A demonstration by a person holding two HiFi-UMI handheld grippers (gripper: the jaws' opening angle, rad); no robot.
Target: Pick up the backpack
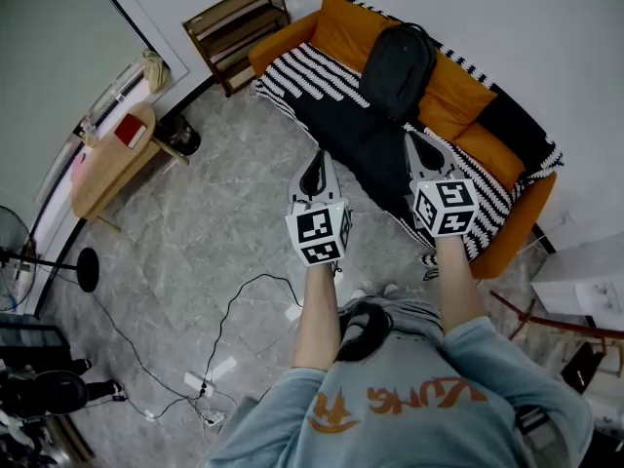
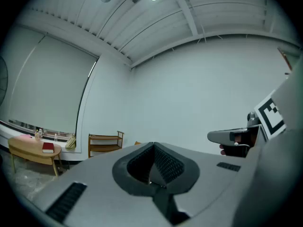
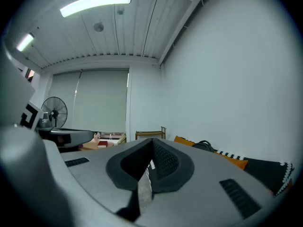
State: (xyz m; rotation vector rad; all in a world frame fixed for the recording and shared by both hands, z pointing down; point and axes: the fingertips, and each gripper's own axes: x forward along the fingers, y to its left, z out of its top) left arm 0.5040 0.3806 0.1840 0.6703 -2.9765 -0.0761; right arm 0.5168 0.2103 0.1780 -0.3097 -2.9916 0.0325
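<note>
Two grippers are held out over the grey marbled floor [image 1: 195, 232], each with its jaws pressed together and nothing between them: the left gripper [image 1: 314, 175] near the middle of the head view, the right gripper [image 1: 424, 154] just right of it and a little higher in the frame. The dark grey fabric backpack [image 1: 398, 66] sits at the upper centre-right of that view, on the orange sofa [image 1: 458, 100], propped against the back cushions above a black-and-white striped throw [image 1: 312, 71]. It lies up-frame of both sets of tips and apart from them, slightly left of the right gripper's line and well to the upper right of the left gripper's, so the right gripper looks the nearer one. Its long axis runs up the backrest, with the top loop at the upper end, away from the person; a grasp there would probably need the jaws parted first. The backpack appears zipped, so its contents cannot be seen. At the upper left, the low wooden shelf unit [image 1: 239, 18] shows nothing on its boards, and the round wooden table [image 1: 102, 169] at the left edge carries a red book [image 1: 130, 130].
</note>
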